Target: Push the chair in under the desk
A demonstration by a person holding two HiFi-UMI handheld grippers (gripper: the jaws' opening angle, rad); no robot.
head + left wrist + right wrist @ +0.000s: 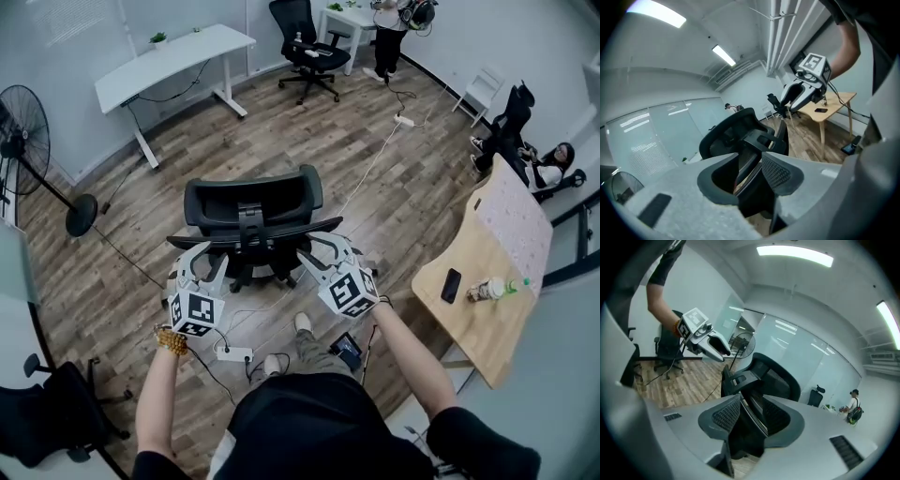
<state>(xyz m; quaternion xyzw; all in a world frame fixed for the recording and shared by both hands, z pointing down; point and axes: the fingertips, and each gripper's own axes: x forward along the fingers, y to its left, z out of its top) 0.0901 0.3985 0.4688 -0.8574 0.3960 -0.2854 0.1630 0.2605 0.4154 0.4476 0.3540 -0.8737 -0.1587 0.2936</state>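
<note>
A black mesh office chair (251,217) with a headrest stands in the middle of the wood floor, its back toward me. My left gripper (211,255) is at the left end of the backrest's top edge and my right gripper (321,251) at the right end. In the left gripper view the jaws (750,176) stand open, and the chair's edge (740,140) runs between the pads with gaps on both sides. The right gripper view shows the same: open jaws (750,420) astride the backrest edge (771,378). A white desk (173,58) stands far left, a wooden desk (483,277) at the right.
A floor fan (28,141) stands at the left, with another black chair (47,412) at the lower left and a third (305,42) at the back. A power strip (234,353) and cables lie by my feet. One person stands at the back (389,33), another sits at the right (548,164).
</note>
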